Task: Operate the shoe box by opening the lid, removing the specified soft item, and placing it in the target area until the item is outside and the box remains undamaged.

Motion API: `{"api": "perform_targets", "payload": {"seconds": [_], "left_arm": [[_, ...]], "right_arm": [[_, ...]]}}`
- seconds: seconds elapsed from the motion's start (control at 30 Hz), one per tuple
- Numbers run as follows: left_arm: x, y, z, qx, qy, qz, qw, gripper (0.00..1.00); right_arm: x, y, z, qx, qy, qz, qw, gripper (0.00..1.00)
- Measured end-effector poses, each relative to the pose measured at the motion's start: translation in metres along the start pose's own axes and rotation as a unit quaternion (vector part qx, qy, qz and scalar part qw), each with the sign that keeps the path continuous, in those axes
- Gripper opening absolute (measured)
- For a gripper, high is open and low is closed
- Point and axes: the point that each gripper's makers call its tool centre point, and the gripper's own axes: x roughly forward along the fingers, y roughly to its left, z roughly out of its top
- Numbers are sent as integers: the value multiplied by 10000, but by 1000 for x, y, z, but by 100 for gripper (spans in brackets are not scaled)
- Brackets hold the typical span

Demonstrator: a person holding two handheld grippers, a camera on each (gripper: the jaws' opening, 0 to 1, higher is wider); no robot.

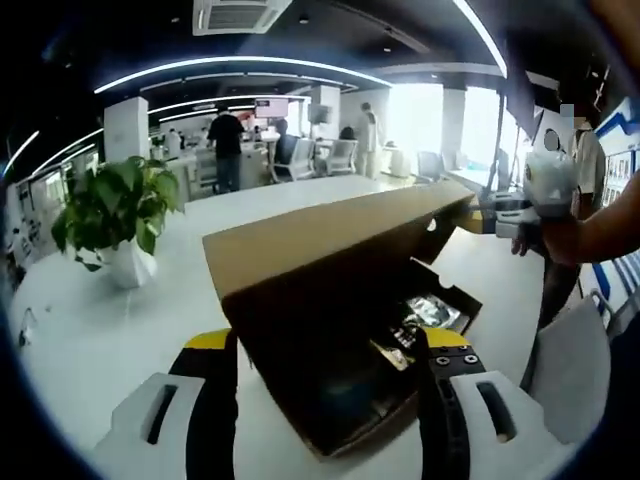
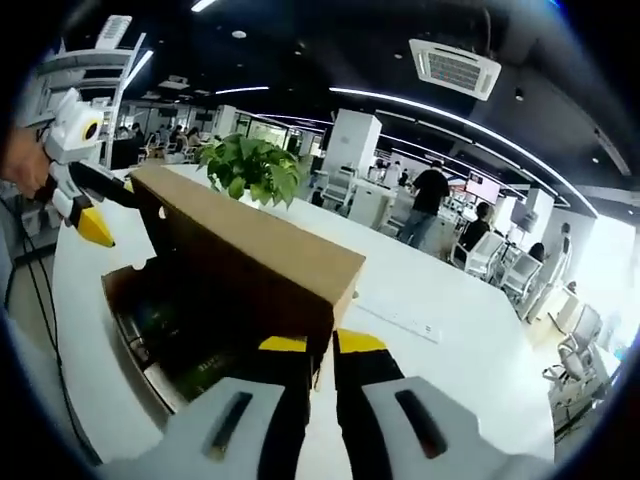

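Note:
A brown cardboard shoe box (image 1: 340,400) lies on the white table (image 1: 110,330) with its lid (image 1: 330,235) raised on edge. Its dark inside holds crumpled, shiny contents (image 1: 425,315) that I cannot identify. My left gripper (image 1: 330,345) is open, its yellow-tipped jaws wide apart on either side of the box's near end. My right gripper (image 2: 322,345) is shut on the lid's (image 2: 250,250) corner edge. That right gripper (image 1: 485,218), in a person's hand, also appears at the lid's far end. The left gripper (image 2: 110,210) appears at the lid's other corner.
A potted green plant (image 1: 115,215) (image 2: 250,170) stands on the table beyond the box. A white strip-shaped object (image 2: 395,318) lies on the table past the lid. A person (image 1: 585,170) stands at the table's edge. Office chairs, desks and people fill the background.

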Motion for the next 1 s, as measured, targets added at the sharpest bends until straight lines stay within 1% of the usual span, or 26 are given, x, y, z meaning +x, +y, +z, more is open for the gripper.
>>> {"api": "perform_targets", "payload": {"seconds": [0.1, 0.27, 0.37, 0.47, 0.53, 0.67, 0.8, 0.9, 0.93, 1.0], "left_arm": [[1, 2, 3, 11, -5, 11, 10000, 74], [3, 5, 6, 31, -48, 39, 10000, 73], [3, 10, 7, -9, -99, 93, 9999, 71], [2, 12, 6, -36, -83, 121, 9999, 67], [1, 16, 3, -133, -50, 193, 9997, 69], [0, 17, -6, -148, 21, 212, 9997, 70], [-2, 17, -20, -204, 196, 231, 9993, 67], [-4, 16, -35, -265, 427, 251, 9984, 62], [-5, 15, -44, -346, 611, 249, 9972, 61], [-6, 15, -56, -374, 793, 300, 9957, 59]], "right_arm": [[3, -5, 1, 4, 14, -78, 10000, 1], [6, -8, 3, 54, 50, -103, 9999, 0], [6, -8, 3, 32, 73, -88, 9999, 0], [6, -9, 3, 45, 87, -80, 9999, 0], [7, -10, 2, 47, 93, -73, 9999, 0], [8, -10, 4, 51, 120, -67, 9999, 0], [9, -11, 5, 43, 138, -56, 9999, 0], [11, -12, 6, 29, 159, -50, 9999, 0], [11, -13, 6, 24, 167, -50, 9998, 0], [11, -13, 6, 14, 173, -41, 9998, 0]]}}
